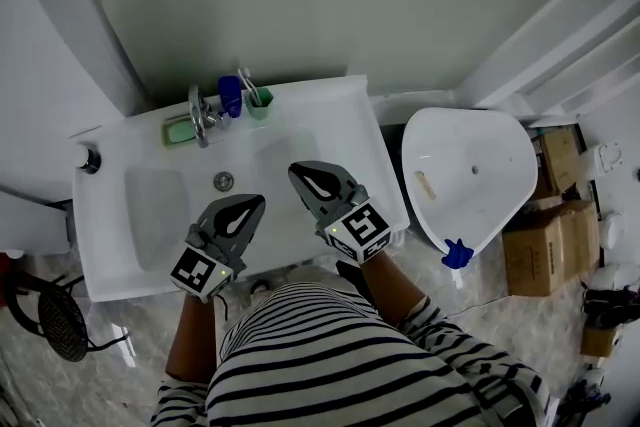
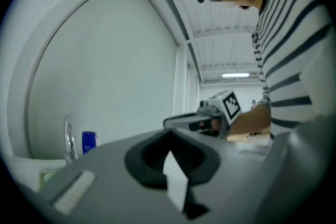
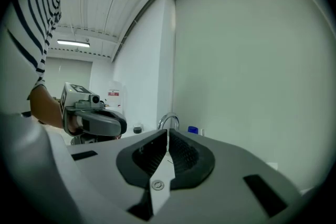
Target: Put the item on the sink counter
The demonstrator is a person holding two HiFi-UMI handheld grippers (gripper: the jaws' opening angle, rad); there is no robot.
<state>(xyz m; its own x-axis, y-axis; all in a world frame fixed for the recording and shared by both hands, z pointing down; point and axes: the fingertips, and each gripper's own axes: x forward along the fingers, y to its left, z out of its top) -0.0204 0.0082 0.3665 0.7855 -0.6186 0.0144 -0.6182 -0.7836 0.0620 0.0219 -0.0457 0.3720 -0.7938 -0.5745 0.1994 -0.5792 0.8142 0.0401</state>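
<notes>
1. The left gripper point(image 1: 254, 203) has its jaws pressed together with nothing between them; it hangs over the front half of the basin point(image 1: 150, 205), at about 5 o'clock from the drain point(image 1: 224, 181).
2. The right gripper point(image 1: 298, 174) also has its jaws together on nothing, at 3 o'clock from the drain and just beside the left gripper's tip.
3. On the back ledge of the sink counter point(image 1: 330, 115), the faucet point(image 1: 200, 115) stands at 11 o'clock from the drain.
4. A blue container point(image 1: 230, 95) stands upright at 12 o'clock from the drain, just beside the faucet; which thing on the ledge is the task's item cannot be told, but none is in a claw.
5. A green cup point(image 1: 260, 105) stands just beside the blue container, at its 3 o'clock, with a pale slim handle sticking up out of it.
6. A green soap dish point(image 1: 180, 130) lies at 9 o'clock from the faucet; its contents are too small to make out.
7. A white toilet bowl point(image 1: 470, 130) sits at 3 o'clock from the sink, with a small blue piece point(image 1: 457, 255) at its 6 o'clock rim.
8. Cardboard boxes point(image 1: 545, 250) stand at 3 o'clock from the bowl.
</notes>
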